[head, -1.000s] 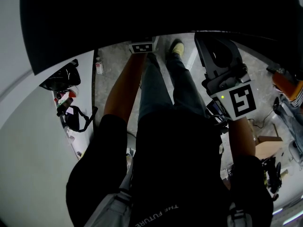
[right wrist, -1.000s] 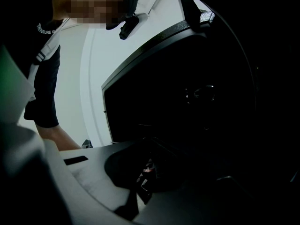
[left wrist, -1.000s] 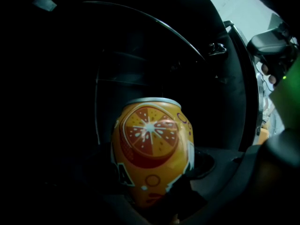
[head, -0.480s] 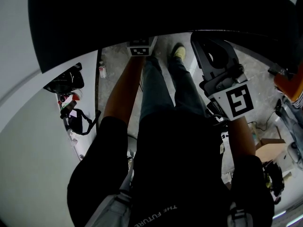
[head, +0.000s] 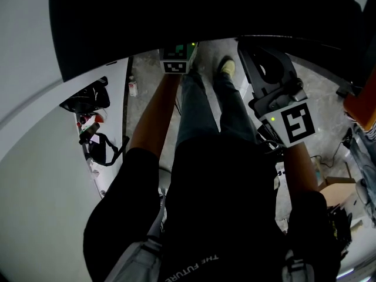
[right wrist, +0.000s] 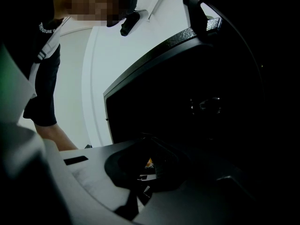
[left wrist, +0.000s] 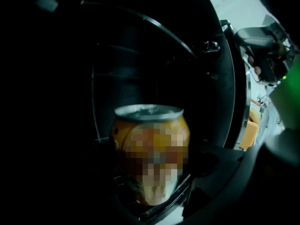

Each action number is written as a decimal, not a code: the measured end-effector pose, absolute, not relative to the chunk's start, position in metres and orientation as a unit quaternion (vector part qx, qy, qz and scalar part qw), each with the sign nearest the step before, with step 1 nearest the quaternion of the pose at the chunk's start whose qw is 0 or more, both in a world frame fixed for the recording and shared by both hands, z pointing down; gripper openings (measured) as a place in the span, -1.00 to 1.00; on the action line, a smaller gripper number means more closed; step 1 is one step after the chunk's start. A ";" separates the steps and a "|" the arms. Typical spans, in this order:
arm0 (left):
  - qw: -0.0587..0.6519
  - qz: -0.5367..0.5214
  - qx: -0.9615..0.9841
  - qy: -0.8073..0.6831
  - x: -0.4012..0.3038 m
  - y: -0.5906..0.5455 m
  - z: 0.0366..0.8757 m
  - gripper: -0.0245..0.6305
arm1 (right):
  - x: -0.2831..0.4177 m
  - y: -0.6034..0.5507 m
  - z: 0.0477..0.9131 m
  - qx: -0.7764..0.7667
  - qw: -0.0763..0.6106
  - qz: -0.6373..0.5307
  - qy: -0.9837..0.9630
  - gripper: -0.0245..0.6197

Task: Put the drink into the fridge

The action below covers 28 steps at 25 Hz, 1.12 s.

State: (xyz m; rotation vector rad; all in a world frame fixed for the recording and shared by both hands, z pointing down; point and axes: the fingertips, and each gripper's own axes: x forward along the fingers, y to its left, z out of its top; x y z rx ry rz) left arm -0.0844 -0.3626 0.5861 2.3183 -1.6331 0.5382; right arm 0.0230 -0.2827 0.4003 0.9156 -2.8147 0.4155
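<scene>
**Can stands in the fridge, left claw released**

Head view: your left arm reaches forward, and the left claw (head: 176,60) goes in under the dark top of the fridge (head: 194,10). Only its marker cube shows. Your right claw (head: 273,81) is held out beside your right leg, above the grey floor (head: 147,104).

Left gripper view: the can (left wrist: 151,149) stands upright inside the dark fridge on a shelf (left wrist: 164,206), close to the shelf's front edge. It sits between your left claw's jaws. They have just been opening and are now released, and the right jaw is clear of the can's side.

Right gripper view: your right claw is clenched, its jaws drawn together with nothing between them. It faces a black panel (right wrist: 187,97) of the fridge.
</scene>
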 end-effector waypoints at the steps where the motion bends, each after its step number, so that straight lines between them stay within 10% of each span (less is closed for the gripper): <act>1: 0.127 0.185 0.796 -0.562 -0.084 -0.360 0.583 0.35 | 0.022 -0.286 0.396 0.309 0.071 0.132 -0.939 -0.88; 17: 0.180 0.196 0.751 -0.604 -0.101 -0.295 0.577 0.34 | 0.027 -0.272 0.387 0.289 0.089 0.126 -0.945 -0.88; 21: 0.180 0.213 0.738 -0.614 -0.099 -0.287 0.583 -0.32 | 0.026 -0.269 0.380 0.285 0.081 0.117 -0.948 -0.88; 28: 0.195 0.208 0.713 -0.640 -0.108 -0.305 0.587 -0.53 | 0.027 -0.269 0.374 0.291 0.086 0.107 -0.947 -0.88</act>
